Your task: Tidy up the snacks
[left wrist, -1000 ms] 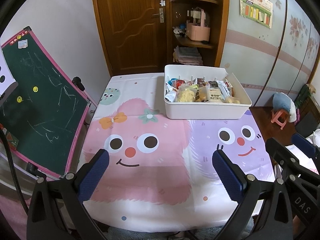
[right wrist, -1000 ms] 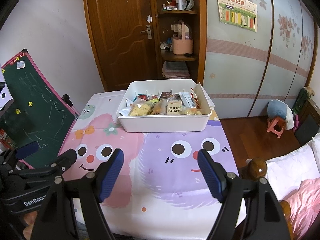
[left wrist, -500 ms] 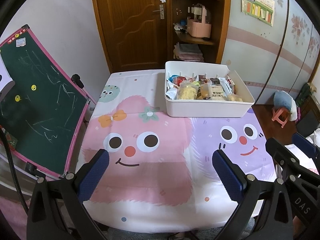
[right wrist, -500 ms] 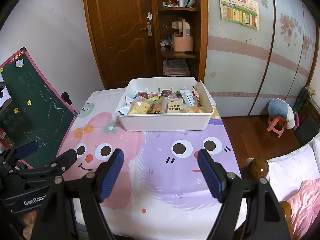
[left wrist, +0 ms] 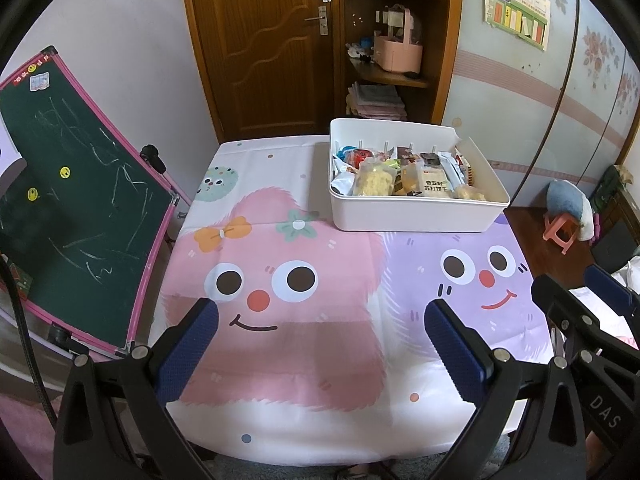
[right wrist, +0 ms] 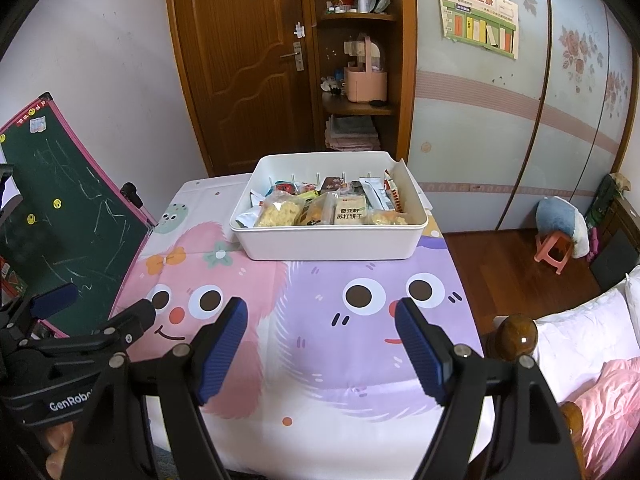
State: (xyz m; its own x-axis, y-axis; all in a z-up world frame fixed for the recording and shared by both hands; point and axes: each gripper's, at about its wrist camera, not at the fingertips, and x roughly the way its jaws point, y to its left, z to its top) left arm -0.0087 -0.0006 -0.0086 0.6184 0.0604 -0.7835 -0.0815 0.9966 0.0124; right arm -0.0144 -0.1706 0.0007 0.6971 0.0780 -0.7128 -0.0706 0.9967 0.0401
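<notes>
Both the left gripper (left wrist: 320,344) and right gripper (right wrist: 320,344) hung with fingers spread wide, holding nothing, above the tablecloth (left wrist: 304,360). The snacks (right wrist: 332,208) lay in the white bin (right wrist: 328,244) at 12 o'clock, well apart from both.

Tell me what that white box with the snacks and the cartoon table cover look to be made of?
The white box looks like matte moulded plastic: smooth walls, rounded corners. The table cover seems to be thin printed fabric or soft vinyl, going by its fold creases; which one is unclear.
</notes>
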